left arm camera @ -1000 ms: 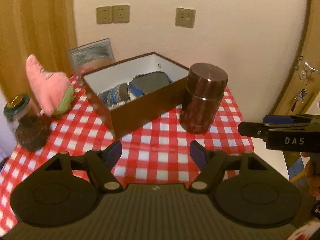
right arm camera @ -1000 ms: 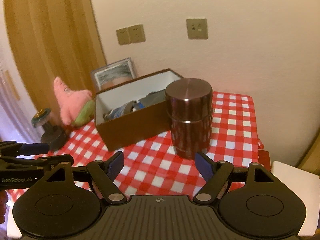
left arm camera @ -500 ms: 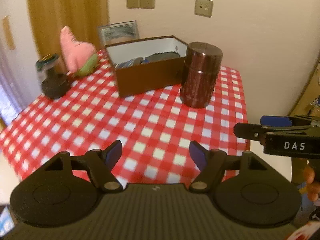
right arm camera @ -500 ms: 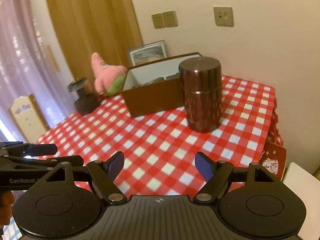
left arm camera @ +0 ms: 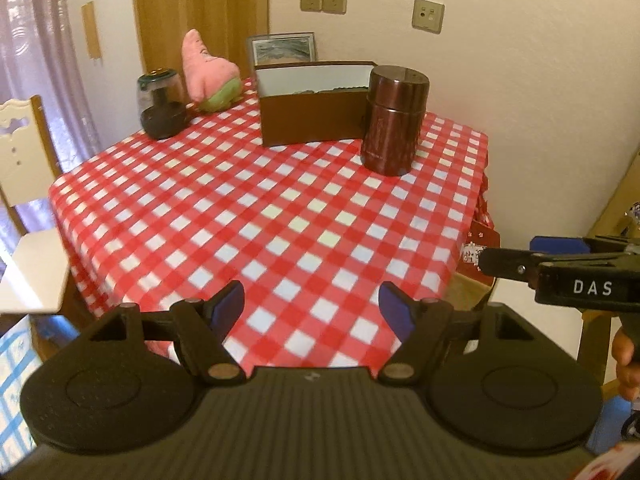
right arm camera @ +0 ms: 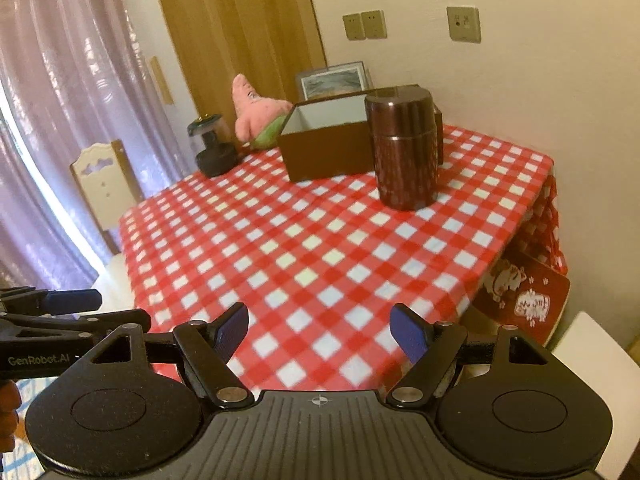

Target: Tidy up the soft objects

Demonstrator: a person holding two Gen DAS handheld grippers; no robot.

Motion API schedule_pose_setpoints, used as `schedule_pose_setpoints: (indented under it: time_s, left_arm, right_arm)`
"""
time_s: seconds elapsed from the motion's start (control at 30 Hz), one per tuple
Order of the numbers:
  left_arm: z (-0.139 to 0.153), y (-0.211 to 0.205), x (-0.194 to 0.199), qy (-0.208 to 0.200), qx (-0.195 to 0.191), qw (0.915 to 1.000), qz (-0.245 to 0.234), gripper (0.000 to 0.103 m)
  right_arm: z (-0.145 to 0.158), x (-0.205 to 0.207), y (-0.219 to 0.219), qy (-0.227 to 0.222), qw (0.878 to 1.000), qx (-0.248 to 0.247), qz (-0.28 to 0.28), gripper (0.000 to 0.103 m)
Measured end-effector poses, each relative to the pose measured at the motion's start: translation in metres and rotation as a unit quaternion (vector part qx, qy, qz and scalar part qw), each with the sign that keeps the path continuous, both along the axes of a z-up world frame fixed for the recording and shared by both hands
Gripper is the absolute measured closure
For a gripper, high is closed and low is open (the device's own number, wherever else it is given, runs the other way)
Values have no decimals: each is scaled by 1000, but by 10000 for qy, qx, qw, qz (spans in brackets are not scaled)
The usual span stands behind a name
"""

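Note:
A pink starfish plush stands at the far left of the table, beside an open brown box with soft items barely showing inside. My left gripper is open and empty above the table's near edge. My right gripper is open and empty, also over the near edge, to the right of the left one. Both are far from the plush and the box.
A red-and-white checked cloth covers the table. A dark brown canister stands right of the box. A small dark lantern sits at the far left. A framed picture leans on the wall. A cream chair stands left.
Both grippers have pulled back and away from the box and canister, so the whole table now shows. Both stay open and empty.

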State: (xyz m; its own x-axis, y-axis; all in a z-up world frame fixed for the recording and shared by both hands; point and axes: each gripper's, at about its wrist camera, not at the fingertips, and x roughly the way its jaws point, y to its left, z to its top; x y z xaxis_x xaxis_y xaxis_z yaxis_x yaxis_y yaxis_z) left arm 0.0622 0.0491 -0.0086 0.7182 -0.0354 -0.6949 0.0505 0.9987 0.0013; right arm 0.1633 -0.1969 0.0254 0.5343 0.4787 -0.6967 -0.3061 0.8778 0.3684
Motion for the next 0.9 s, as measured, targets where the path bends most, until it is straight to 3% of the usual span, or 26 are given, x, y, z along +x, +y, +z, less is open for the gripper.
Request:
schedule_pose_setpoints:
  time_s: [0.3,0.9]
  left_arm:
    - [11,-19,-35,2,14,10000,92,31]
    - [4,-27,-67,326,-131,9994,-29,31]
  right_arm:
    - [9,-37,-18,10,9998,-44,181,26]
    - [12,-73,-25,342,9990,-154,230,26]
